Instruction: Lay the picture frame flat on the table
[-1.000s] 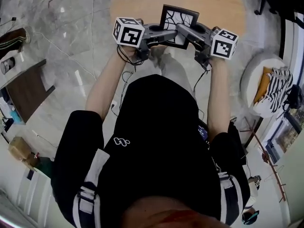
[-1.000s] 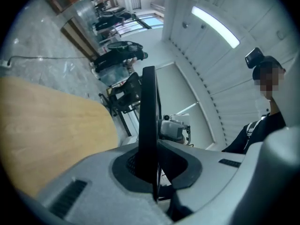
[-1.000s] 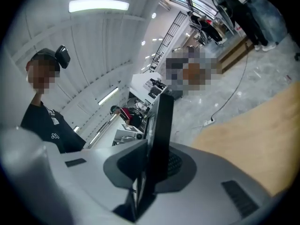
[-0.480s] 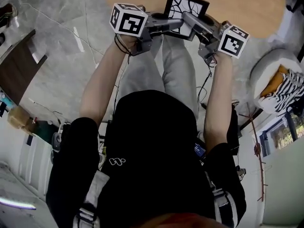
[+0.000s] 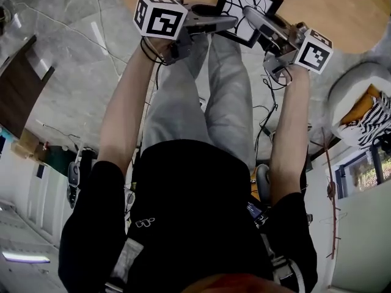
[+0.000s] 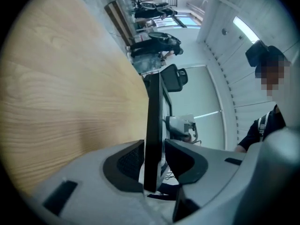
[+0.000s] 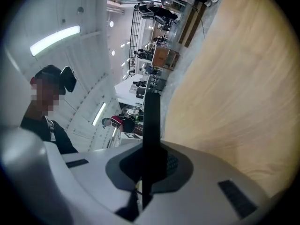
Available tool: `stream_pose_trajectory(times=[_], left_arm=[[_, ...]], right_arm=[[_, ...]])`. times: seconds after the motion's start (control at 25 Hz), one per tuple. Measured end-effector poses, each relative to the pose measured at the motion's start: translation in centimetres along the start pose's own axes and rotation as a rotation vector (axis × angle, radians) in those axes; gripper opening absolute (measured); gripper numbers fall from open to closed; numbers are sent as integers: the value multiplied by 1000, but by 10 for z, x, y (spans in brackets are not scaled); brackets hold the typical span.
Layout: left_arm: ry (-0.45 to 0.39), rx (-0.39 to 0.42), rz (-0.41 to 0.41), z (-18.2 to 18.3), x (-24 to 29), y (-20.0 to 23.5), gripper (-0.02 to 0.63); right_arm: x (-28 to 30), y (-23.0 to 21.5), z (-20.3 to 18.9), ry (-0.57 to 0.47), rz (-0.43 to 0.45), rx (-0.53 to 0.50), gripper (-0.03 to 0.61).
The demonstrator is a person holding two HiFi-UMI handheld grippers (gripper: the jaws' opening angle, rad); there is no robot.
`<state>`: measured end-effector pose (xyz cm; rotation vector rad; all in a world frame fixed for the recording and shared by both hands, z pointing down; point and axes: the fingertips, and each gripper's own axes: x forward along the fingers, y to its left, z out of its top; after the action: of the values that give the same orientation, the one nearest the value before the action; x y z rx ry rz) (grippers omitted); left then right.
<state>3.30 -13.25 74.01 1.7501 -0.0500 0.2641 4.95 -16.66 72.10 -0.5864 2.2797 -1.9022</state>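
The picture frame (image 5: 243,2) is black, with a white picture crossed by black lines. It is held off the light wooden table (image 5: 330,5), over its near edge, and is tilted. In the left gripper view its edge (image 6: 152,121) stands between the jaws of my left gripper (image 6: 153,146), which are opening: a gap shows beside the right pad. My left gripper (image 5: 227,21) reaches the frame from the left. My right gripper (image 7: 151,156) is shut on the frame's opposite edge (image 7: 151,116), with both pads pressed to it. It (image 5: 252,16) comes in from the right.
The round table's top (image 6: 61,88) fills the left gripper view's left side and the right gripper view's right side (image 7: 243,88). A white round stool with striped cloth (image 5: 360,112) stands at the right on the marble floor. A dark wooden piece (image 5: 18,90) lies at the left. Cables hang by the person's legs.
Both grippers and the frame have shifted toward the top of the head view and a little right. The frame now sits more tilted. The person's legs have come into view.
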Motion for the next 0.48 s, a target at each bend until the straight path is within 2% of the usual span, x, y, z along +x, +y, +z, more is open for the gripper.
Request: stream_pose_trajectory(times=[0.12,0.2,0.32,0.48], left_arm=[[-30,9,161,0,-24,30,127],[-66,-18,229,3,-37,50,126],[-113,-73,248,-2,-51,59,101],[-137,-99,272,-13,-51,62,64]], right_arm=[[-6,-26,20,-27,-73,-21,17],[-6,-56,37,-25,-141,-25,17],[5,-91,46,32,-226,-39,17],[11,-121,49,70,-337,-33,17]])
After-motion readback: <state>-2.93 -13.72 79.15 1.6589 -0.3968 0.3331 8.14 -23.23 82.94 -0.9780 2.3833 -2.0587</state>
